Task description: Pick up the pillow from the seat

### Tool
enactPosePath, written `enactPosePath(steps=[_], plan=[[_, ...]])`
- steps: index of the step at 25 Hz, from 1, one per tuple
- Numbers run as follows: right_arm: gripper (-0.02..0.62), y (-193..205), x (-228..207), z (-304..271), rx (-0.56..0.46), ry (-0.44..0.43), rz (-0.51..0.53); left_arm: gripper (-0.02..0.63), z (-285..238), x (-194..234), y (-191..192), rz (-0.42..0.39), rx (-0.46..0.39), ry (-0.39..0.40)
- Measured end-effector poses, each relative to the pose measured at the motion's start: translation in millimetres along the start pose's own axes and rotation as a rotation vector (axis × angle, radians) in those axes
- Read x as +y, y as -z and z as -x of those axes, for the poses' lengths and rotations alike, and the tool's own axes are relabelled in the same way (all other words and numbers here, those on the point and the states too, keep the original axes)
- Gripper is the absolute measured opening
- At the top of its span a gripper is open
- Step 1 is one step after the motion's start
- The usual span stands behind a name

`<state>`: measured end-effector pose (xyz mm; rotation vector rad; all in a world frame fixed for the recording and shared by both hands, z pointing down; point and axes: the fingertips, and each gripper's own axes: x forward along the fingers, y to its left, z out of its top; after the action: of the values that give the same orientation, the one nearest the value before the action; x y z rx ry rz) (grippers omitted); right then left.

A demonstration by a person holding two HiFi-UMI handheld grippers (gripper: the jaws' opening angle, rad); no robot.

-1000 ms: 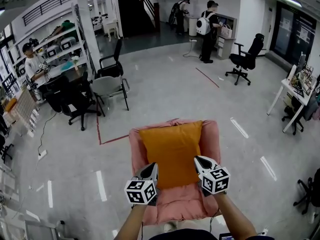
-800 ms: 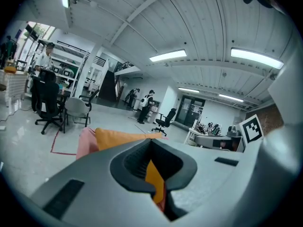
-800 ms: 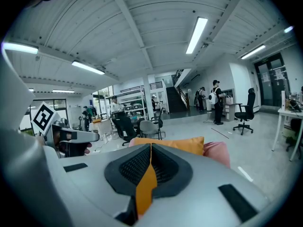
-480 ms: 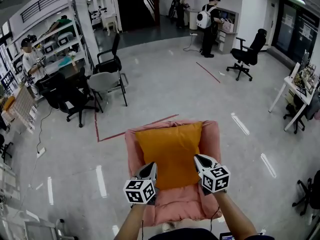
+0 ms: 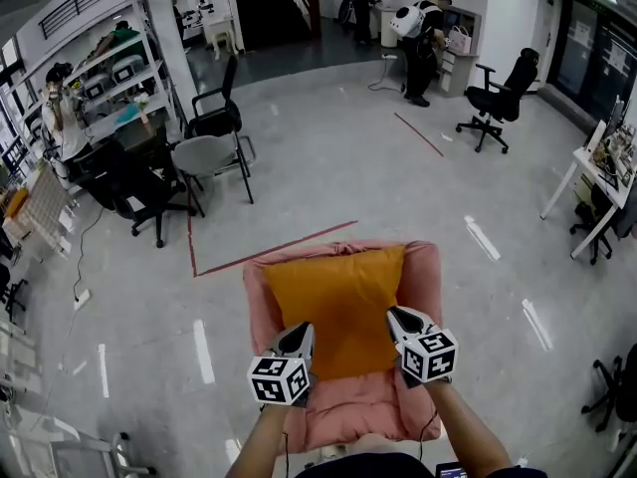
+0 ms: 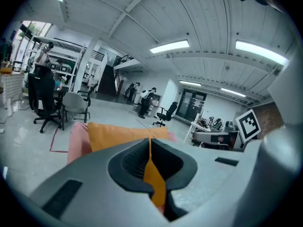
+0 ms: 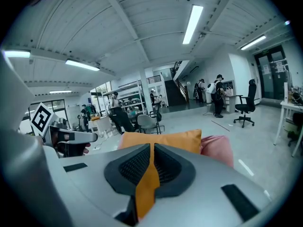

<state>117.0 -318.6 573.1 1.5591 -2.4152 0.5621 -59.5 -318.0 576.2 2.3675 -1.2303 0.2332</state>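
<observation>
The square orange fabric pillow [image 5: 338,302] is pinched at both near corners by the left hand-held gripper [image 5: 302,334] and right hand-held gripper [image 5: 395,319], evidently for a level lift.

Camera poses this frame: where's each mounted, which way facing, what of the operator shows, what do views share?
Head view: on the person's head, looking steeply down at the orange pillow and pink seat; both forearms, left gripper and right gripper show.
Left gripper view: rides the left gripper, looks along its jaws, shut on pillow fabric, toward the hall; right gripper at right.
Right gripper view: rides the right gripper, same outlook, jaws shut on pillow fabric; left gripper at left.
Shared: all three see pillow and seat.
</observation>
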Motion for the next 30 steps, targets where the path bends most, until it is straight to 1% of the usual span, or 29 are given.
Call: enactPosePath(steps=[4, 8, 9, 12, 17, 21, 30], plan=[[0.021, 3.1, -12.6, -11.5, 0.014, 0.006, -0.009, 0.009, -14.8, 7.0, 3.1, 0.004, 0.023, -0.003], [0.026, 5.8, -23.3, -20.9, 0.022, 0.004, -0.020, 0.039, -29.1, 10.6, 8.3, 0.023, 0.052, 0.008], [0.034, 6.1, -25.7, -23.3, 0.023, 0.000, -0.025, 0.051, -32.2, 11.6, 9.9, 0.028, 0.058, 0.010], [0.086, 8.4, -34.0, -30.4, 0.034, -0.009, -0.036, 0.086, -40.6, 15.1, 15.2, 0.042, 0.074, 0.006], [0.125, 16.6, -48.4, -41.4, 0.060, 0.001, -0.044, 0.136, -51.7, 28.4, 23.3, 0.066, 0.085, -0.023], [0.167, 20.5, -57.4, -51.2, 0.069, 0.005, -0.047, 0.143, -60.0, 36.0, 30.4, 0.095, 0.112, -0.019], [0.221, 37.0, -70.8, -74.3, 0.125, 0.014, -0.064, 0.228, -76.0, 63.1, 39.8, 0.105, 0.130, -0.090]])
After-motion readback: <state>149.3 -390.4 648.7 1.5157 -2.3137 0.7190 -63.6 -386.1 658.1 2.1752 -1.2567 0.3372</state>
